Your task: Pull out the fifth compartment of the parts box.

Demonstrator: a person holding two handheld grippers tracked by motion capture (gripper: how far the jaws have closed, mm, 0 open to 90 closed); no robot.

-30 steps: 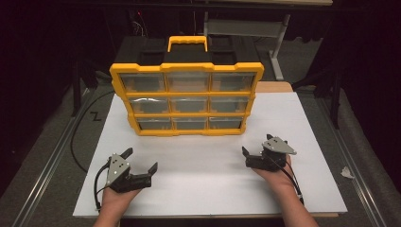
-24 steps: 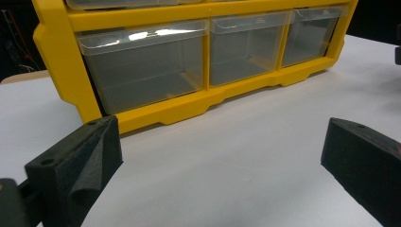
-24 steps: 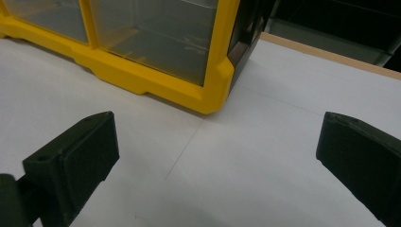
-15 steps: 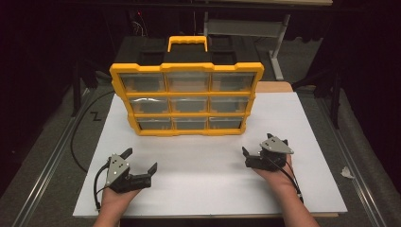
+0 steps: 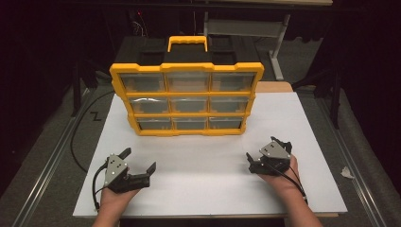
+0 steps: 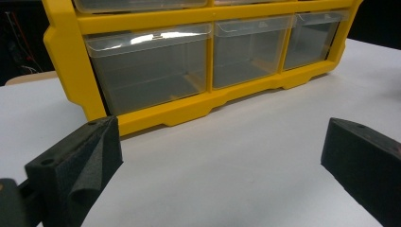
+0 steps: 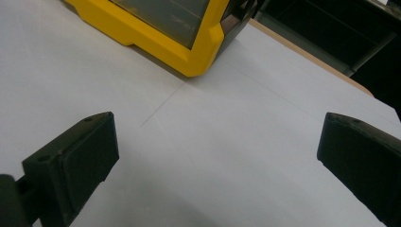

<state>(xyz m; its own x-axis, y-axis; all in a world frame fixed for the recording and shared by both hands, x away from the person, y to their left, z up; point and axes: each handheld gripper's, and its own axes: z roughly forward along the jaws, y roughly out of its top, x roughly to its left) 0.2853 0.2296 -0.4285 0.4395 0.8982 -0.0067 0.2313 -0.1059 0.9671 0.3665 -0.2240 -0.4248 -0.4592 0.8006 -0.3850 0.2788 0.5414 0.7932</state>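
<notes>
1. High view: yellow drawer cabinet (image 5: 187,99) upright at far middle of white table sheet (image 5: 208,175), black top, yellow handle (image 5: 187,43), 3 rows of 3 clear drawers facing near edge.
2. Left gripper (image 5: 139,161) low over near-left of sheet, held in left hand (image 5: 113,201), jaws spread wide, nothing between them; grey plate on top, cable (image 5: 97,184) looping at wrist side.
3. Right gripper (image 5: 267,153) low over near-right of sheet, held in right hand (image 5: 279,182), well apart from cabinet.
4. Left gripper view: left gripper (image 6: 222,156) with both black jaws far apart, bare sheet between; cabinet bottom row ahead, clear drawers (image 6: 151,66) shut, looking empty. Not touching cabinet.
5. Right gripper view: right gripper (image 7: 217,156) with jaws spread wide, bare sheet between; near right corner of cabinet (image 7: 161,33) ahead, apart from jaws.
6. Crumpled white scrap (image 5: 346,173) on grey floor mat right of table.
</notes>
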